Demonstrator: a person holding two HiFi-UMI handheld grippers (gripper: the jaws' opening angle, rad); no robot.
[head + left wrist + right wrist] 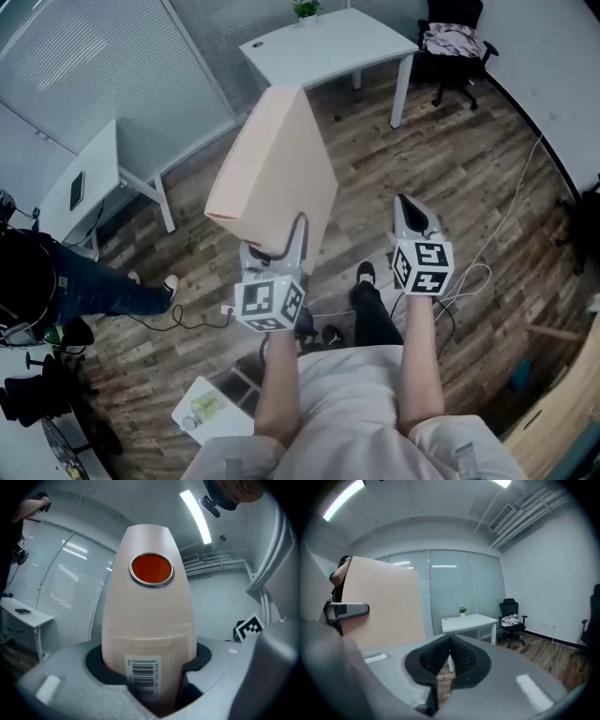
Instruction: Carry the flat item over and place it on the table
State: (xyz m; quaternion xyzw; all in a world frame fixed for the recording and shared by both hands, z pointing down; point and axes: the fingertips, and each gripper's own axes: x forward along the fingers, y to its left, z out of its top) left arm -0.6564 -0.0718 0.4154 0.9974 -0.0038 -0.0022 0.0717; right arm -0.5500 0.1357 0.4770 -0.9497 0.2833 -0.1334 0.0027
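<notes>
- The flat item (272, 169), a pale peach panel, is up in the air and well clear of the floor. It is tilted with its top edge toward 12 o'clock.
- The left gripper view shows a barcode label (143, 674) at its lower end and an orange disc (151, 569) in a metal ring higher up.
- The left gripper (275, 248) is clamped on the item's lower edge only, with the jaws pressing on both faces beside the label.
- The right gripper (405, 208) is at 3 o'clock of the item, with its pads pressed together on nothing.
- The white table (328, 42), probably the goal, stands well apart at 12 o'clock. A small plant (306, 9) sits at its far edge.
- Slipping looks like the main risk. Most of the panel hangs beyond a one-edge grip, so a quick swing could pivot it or pull it out of the pads.
- A panel held this high also hides part of the route ahead, so a corner could clip the table's near edge on arrival.
- Cables (469, 277) lie on the floor (469, 169) at 4 o'clock and could catch a foot.
- At 9 o'clock a second person (66, 281) stands beside a side desk (89, 178), and a wide swing could reach either.
- Pushing the item too far across the table could knock over the plant.
</notes>
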